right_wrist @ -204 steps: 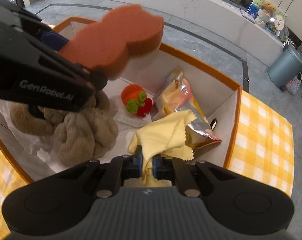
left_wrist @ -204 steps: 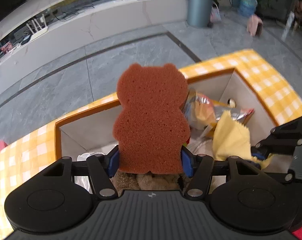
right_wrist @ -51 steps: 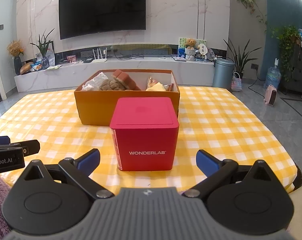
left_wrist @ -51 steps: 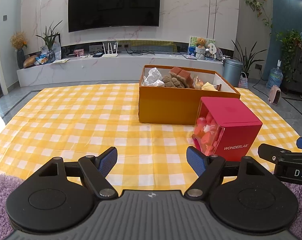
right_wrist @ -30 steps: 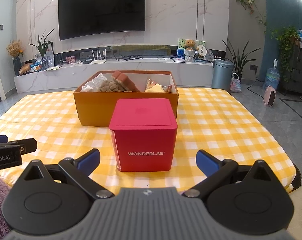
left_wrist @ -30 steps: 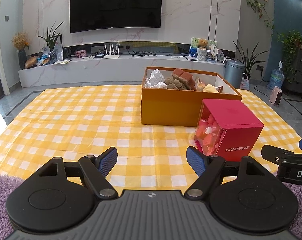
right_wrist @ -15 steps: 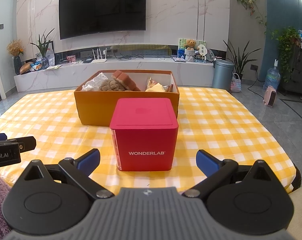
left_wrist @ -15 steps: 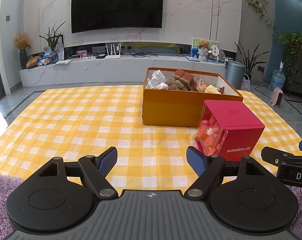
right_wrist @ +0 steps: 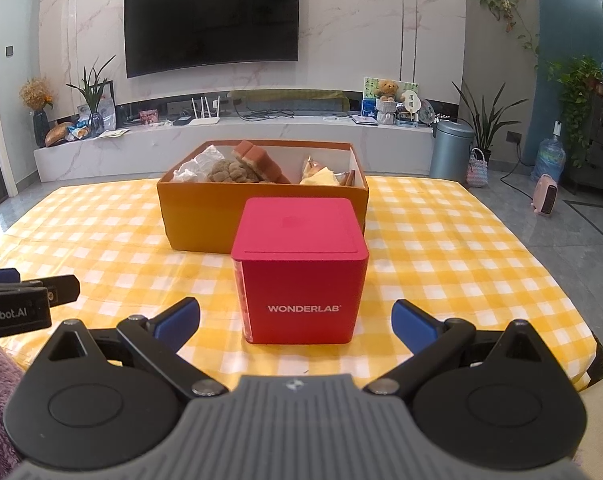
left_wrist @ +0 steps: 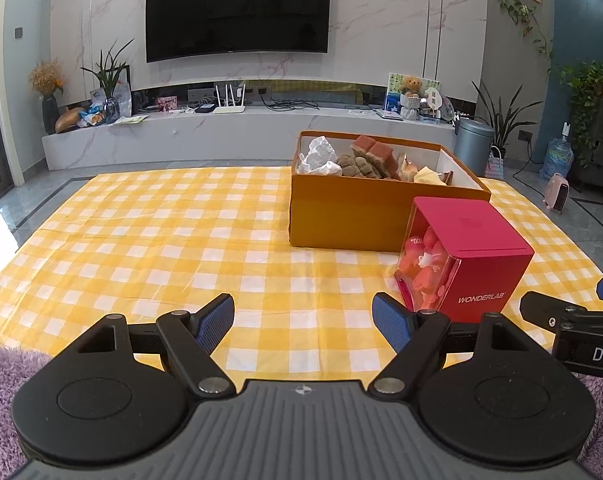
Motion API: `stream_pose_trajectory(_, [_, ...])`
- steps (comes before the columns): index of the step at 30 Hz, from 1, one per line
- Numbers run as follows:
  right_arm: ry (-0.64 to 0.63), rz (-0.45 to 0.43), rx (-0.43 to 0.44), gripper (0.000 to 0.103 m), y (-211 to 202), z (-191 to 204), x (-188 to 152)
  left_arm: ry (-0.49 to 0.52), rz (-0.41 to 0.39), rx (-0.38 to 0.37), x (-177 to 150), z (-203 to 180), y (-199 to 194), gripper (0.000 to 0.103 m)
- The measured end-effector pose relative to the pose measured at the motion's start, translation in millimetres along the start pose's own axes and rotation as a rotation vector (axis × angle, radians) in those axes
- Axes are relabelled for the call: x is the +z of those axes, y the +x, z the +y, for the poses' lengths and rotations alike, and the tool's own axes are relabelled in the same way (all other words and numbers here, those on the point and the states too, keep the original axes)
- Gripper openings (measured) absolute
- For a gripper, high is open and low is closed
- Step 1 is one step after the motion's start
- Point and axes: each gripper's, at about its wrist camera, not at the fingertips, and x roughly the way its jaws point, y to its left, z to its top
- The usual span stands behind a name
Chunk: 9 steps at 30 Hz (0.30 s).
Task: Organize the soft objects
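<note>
Yellow checked tablecloth (left_wrist: 149, 240), wall TV (left_wrist: 237, 10); left gripper (left_wrist: 303, 322), right gripper (right_wrist: 295, 320) jaws apart, empty.

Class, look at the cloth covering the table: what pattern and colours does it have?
The tablecloth is a yellow and white check, clearest in the left wrist view.
</note>
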Motion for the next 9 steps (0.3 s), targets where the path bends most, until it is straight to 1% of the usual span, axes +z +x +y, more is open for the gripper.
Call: stream_pose_trajectory(9, [-0.012,0.011,0.011,0.1,1.4,5.8,0.8,0.013,-0.005,0.002,0.0,0.5,0.2,0.092])
